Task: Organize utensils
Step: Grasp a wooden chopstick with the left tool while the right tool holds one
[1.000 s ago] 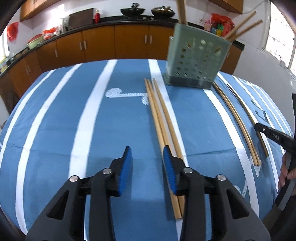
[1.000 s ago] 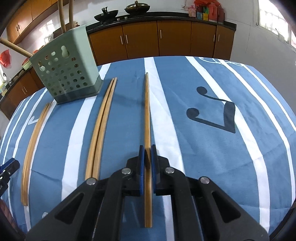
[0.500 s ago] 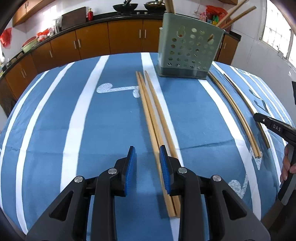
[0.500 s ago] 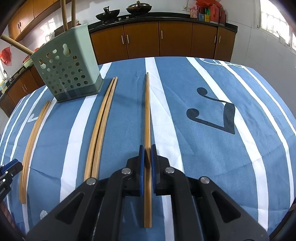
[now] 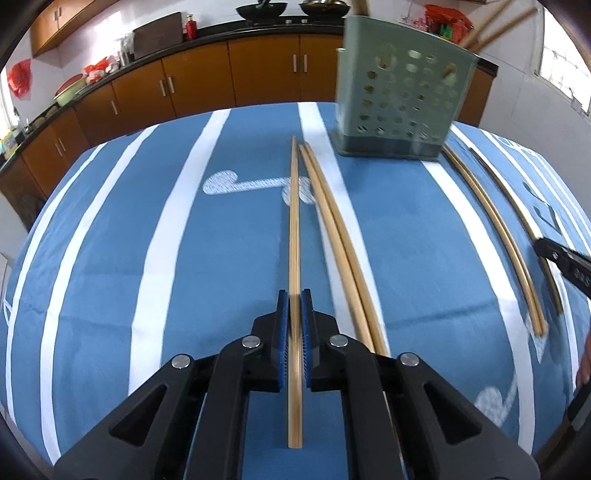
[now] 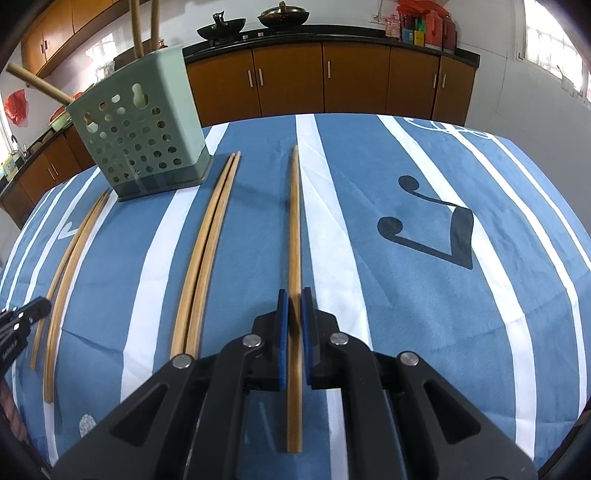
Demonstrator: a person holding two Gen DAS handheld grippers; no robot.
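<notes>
Nearest in the left wrist view, the left gripper (image 5: pixel 294 301) has its blue-padded jaws clamped on a long, pale wooden chopstick (image 5: pixel 294 236), whose near end juts back over the black gripper body while its tip reaches out over the blue-and-white striped cloth (image 5: pixel 110 258) on the bench. The right wrist view shows the same kind of hold: the right gripper (image 6: pixel 294 300) is pinched tight on a second wooden chopstick (image 6: pixel 294 221) that runs straight ahead along a white stripe. Just right of the left gripper lies a loose pair of chopsticks (image 5: pixel 338 236), side by side and slightly blurred; only the right view shows its near ends, which the left gripper's body hides. A further pair of chopsticks (image 5: pixel 495 236) curves along between the two grippers, seen whole in both views. Each camera catches only a black tip of the other gripper at its frame edge, and the left view also shows a sliver of a hand (image 5: pixel 583 360) cut off at the right. Farther back stands the pale green perforated plastic utensil holder (image 5: pixel 400 99), upright on the cloth, with several chopsticks leaning out of its top, their upper ends cropped. Beyond the bench run brown wooden cabinets (image 6: pixel 325 85) under a dark counter carrying two black woks (image 6: pixel 255 22).
</notes>
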